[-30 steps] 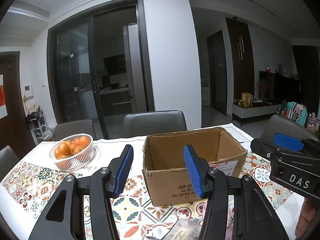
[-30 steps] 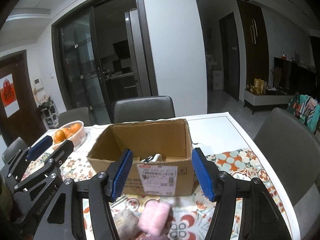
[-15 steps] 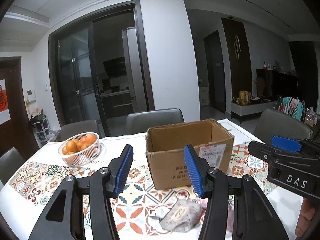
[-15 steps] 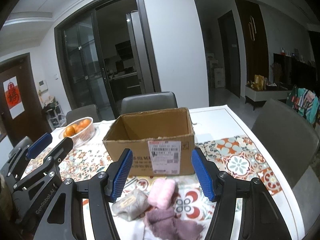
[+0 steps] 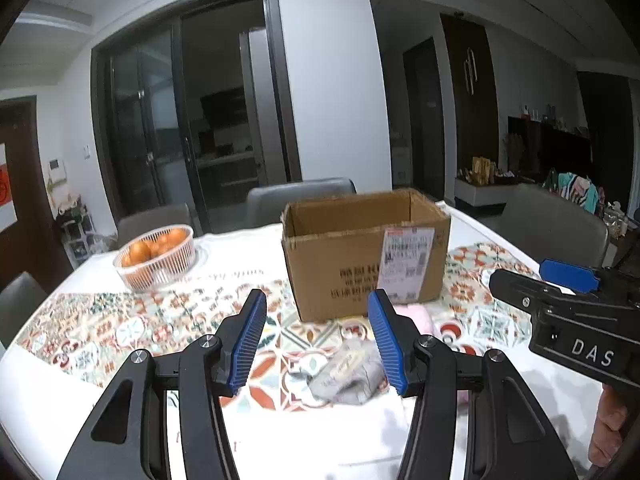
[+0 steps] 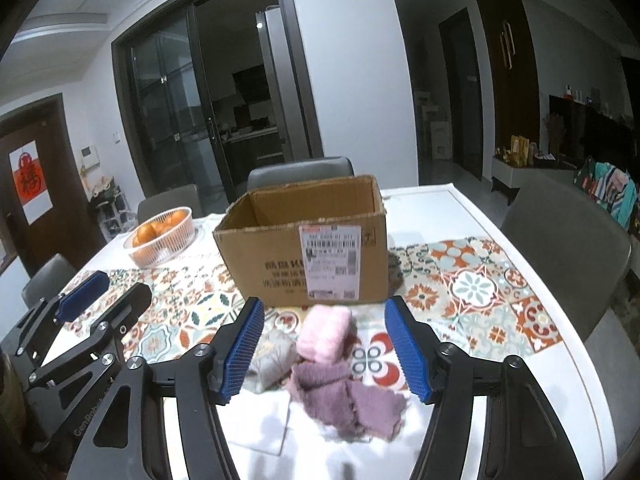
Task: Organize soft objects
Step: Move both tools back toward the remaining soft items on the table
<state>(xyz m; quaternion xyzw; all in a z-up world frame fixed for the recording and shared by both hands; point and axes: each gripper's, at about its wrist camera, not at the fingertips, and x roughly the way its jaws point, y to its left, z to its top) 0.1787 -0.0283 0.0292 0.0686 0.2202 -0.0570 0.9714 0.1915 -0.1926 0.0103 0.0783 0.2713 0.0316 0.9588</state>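
An open cardboard box (image 5: 364, 248) (image 6: 308, 244) stands on the patterned table. In front of it lie a grey rolled cloth (image 5: 346, 372) (image 6: 270, 354), a pink rolled cloth (image 6: 326, 332) (image 5: 416, 316) and a purple cloth (image 6: 344, 396). My left gripper (image 5: 318, 344) is open and empty, above the table just before the grey cloth. My right gripper (image 6: 326, 350) is open and empty, with the pink and purple cloths showing between its fingers. Each gripper also shows in the other's view: the right one (image 5: 568, 320), the left one (image 6: 80, 332).
A white basket of oranges (image 5: 156, 252) (image 6: 162, 236) stands at the back left of the table. Grey chairs (image 5: 300, 196) (image 6: 568, 240) surround the table. The near table edge is plain white (image 5: 320, 432).
Both grippers have pulled back and tilted down from the box. The box now looks farther away, and the cloths in front of it have come into view.
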